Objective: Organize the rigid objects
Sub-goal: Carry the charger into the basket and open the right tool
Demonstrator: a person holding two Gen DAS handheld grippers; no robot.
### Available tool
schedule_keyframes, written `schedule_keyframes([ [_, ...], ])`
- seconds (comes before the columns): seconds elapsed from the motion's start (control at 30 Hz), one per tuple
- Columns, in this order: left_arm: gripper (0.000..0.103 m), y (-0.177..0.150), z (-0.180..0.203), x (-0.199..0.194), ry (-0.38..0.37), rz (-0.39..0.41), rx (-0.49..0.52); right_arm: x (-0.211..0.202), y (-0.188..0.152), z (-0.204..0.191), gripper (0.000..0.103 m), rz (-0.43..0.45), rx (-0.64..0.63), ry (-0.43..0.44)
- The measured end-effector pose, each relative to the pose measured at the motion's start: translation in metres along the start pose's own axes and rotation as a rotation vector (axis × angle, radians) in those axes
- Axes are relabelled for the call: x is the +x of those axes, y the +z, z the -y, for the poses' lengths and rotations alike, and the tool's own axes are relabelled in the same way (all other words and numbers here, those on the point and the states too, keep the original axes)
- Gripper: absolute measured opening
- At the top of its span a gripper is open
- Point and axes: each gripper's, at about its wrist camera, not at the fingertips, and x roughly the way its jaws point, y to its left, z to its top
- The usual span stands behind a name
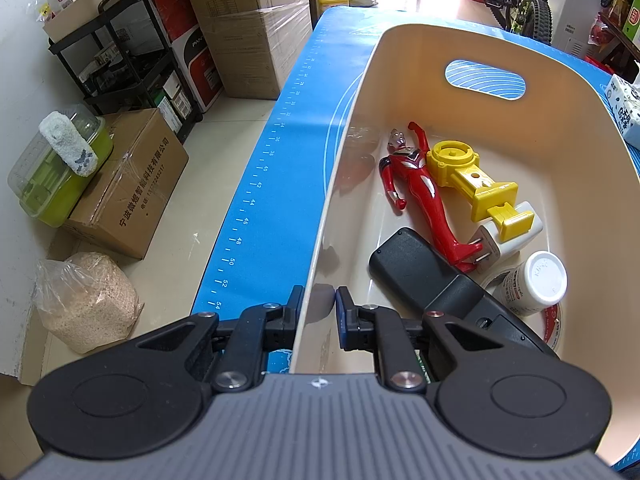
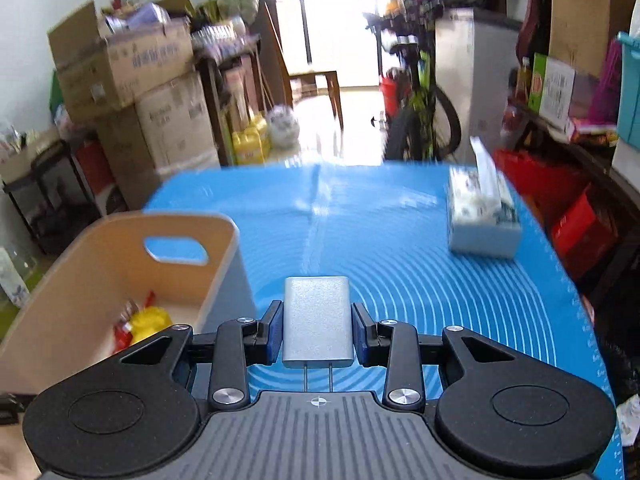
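Observation:
My left gripper [image 1: 316, 304] is shut on the near left wall of the cream bin [image 1: 560, 128], one finger outside and one inside. In the bin lie a red figure [image 1: 420, 184], a yellow plastic toy [image 1: 472, 184], a white plug adapter [image 1: 504, 240], a black remote [image 1: 432, 280] and a white-capped bottle [image 1: 536, 284]. My right gripper [image 2: 318, 328] is shut on a silver charger block [image 2: 318, 320], prongs toward the camera, lifted above the blue mat [image 2: 400, 248]. The bin [image 2: 120, 272] stands to its left.
A tissue pack [image 2: 484, 216] lies on the mat at the far right, also seen as a tissue pack [image 1: 624, 108] beyond the bin. Cardboard boxes [image 1: 128, 184], a black shelf cart [image 1: 132, 60] and a bicycle [image 2: 420, 112] crowd the floor around the table.

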Motion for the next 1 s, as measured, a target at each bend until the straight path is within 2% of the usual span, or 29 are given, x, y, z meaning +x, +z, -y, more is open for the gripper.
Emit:
schedule_keyframes([
  [0.2, 0.019, 0.001, 0.001, 0.0, 0.005, 0.0, 0.004, -0.025, 0.008, -0.023, 0.043, 0.083, -0.004, 0.076],
  [0.37, 0.019, 0.001, 0.001, -0.001, 0.008, 0.001, 0.007, -0.027, 0.007, -0.051, 0.043, 0.08, -0.034, 0.166],
  [0.63, 0.019, 0.001, 0.0, -0.001, 0.008, 0.001, 0.008, -0.017, -0.005, -0.101, 0.043, 0.017, -0.154, 0.25],
  [1.0, 0.019, 0.001, 0.001, -0.001, 0.009, 0.001, 0.008, 0.0, -0.031, -0.137, 0.043, -0.125, -0.296, 0.254],
])
